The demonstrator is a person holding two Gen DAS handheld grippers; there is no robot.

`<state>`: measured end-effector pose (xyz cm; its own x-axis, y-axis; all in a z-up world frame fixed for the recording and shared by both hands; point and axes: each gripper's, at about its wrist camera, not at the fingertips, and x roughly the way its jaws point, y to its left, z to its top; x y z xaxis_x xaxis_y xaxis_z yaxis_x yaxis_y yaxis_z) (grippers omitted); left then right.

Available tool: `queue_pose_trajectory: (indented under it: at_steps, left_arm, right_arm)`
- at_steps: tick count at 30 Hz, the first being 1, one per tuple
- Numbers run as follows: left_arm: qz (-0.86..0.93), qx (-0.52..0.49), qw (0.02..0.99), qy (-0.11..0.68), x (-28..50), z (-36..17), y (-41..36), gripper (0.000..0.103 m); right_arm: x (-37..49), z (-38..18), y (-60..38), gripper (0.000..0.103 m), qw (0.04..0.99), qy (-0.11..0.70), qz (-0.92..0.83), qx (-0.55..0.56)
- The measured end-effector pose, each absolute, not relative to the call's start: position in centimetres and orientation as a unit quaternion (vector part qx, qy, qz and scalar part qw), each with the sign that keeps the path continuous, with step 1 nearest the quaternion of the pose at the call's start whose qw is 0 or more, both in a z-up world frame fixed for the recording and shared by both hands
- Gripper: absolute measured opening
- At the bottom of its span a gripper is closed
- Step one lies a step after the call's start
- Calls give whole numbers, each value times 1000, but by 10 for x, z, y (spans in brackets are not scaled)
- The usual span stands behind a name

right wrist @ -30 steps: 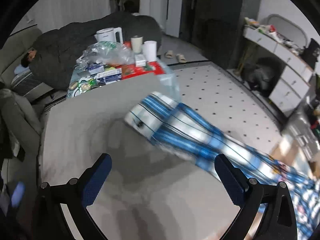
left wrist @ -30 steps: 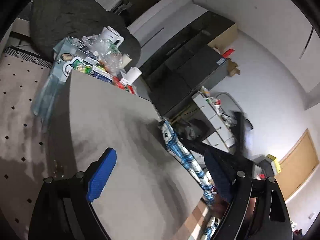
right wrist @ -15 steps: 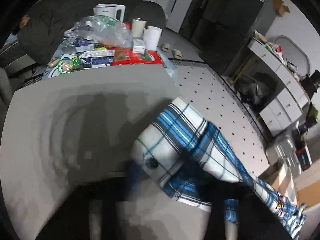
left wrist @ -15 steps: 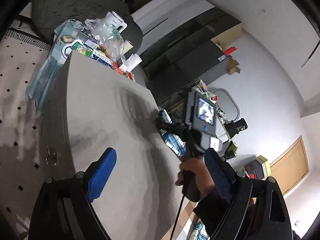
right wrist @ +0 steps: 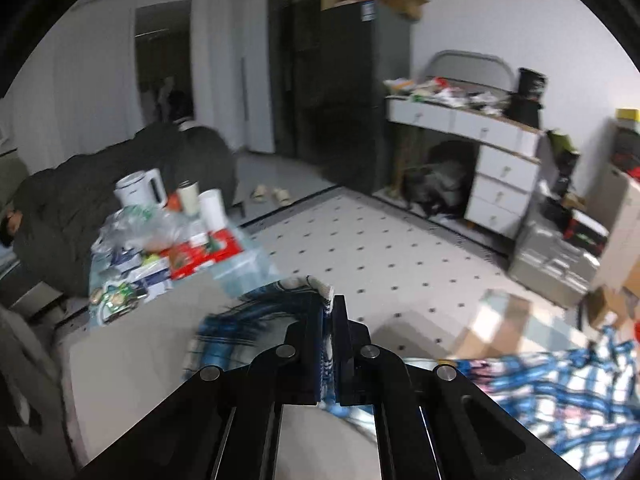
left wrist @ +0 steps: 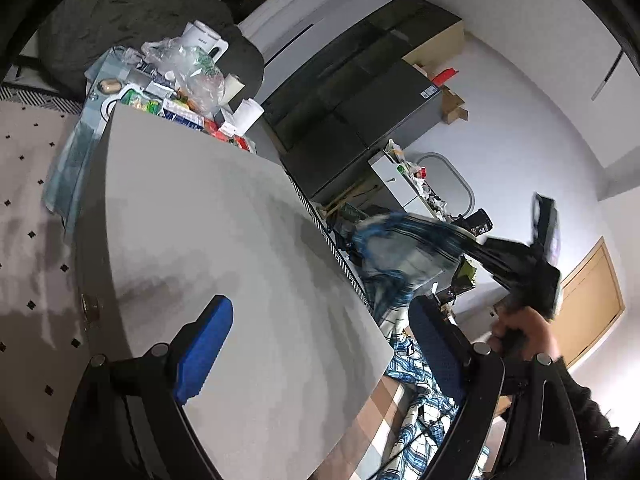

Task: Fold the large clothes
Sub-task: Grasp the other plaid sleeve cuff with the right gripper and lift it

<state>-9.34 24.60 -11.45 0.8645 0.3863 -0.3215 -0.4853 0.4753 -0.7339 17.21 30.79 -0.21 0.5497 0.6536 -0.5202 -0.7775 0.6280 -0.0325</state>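
Blue-padded and spread wide with nothing between its fingers, the left gripper hovers over the near edge of the pale grey tabletop. At about two o'clock from it, the right-hand tool's black body is up in the air with the person's right hand wrapped round its handle, and the blue-and-white plaid garment streams from its tip, blurred by motion.

In the right wrist view, the right gripper is clamped tight on a hem of that plaid cloth, a white edge poking out just past the fingertips at twelve o'clock. Half a second ago those fingers were only reaching at the fabric where it lay on the table's right side; a second ago they were wide open above it. So the grasp has been made and the garment has been lifted off the surface, most of it now hanging off the table's edge, with more plaid fabric heaped on the floor at four o'clock. Judging by this, the folding itself has not begun: the cloth needs spreading flat first, and the left tool's empty fingers look ready to take a second corner.

Farther off, at ten o'clock, a white electric kettle stands among clutter.
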Motion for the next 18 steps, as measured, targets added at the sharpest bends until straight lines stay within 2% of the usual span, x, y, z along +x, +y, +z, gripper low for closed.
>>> queue_pose_trajectory:
  at_steps: [6, 9, 15, 18]
  left_arm:
    - [265, -422, 864, 64, -89, -108, 236, 87]
    - [274, -397, 874, 64, -89, -103, 231, 87]
    - [274, -369, 885, 74, -81, -99, 222, 87]
    - [269, -354, 892, 84, -74, -97, 216, 87]
  right_arm:
    - [168, 14, 266, 3, 890, 205, 392, -115]
    - [180, 34, 229, 3, 911, 192, 357, -72]
    - [210, 79, 102, 3, 944, 161, 287, 25]
    - [226, 84, 19, 3, 956, 158, 235, 69]
